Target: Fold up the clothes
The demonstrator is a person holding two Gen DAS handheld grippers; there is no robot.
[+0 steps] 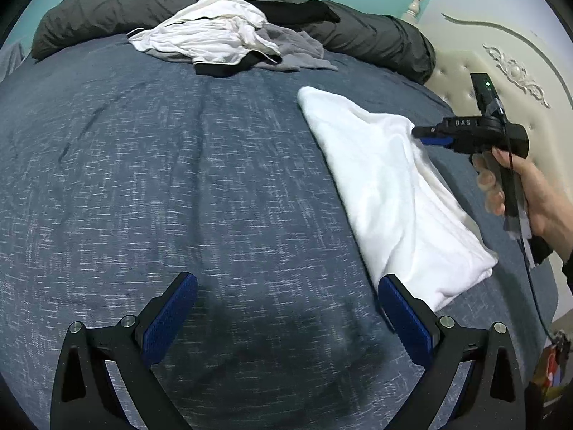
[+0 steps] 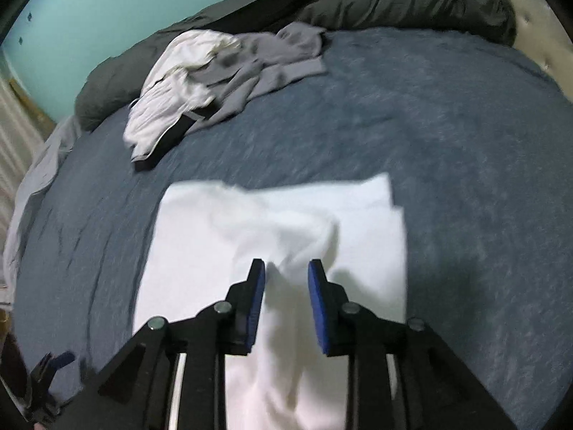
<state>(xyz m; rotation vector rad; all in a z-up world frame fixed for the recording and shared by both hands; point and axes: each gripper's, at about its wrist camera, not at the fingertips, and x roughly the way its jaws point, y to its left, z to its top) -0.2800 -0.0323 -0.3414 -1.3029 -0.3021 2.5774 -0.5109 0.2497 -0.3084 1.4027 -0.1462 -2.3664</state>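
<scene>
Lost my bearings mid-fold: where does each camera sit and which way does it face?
Left wrist: on the left tool, angled down at the blue bedspread; shows its open fingers and the person's hand holding the right tool.
Right wrist: on the right tool, looking down over the folded white garment.
Shared: garment, unfolded clothes pile.

Two wrist fisheyes angled down over the bed (image 1: 179, 179), sharing folded white garment (image 1: 386, 193).
</scene>
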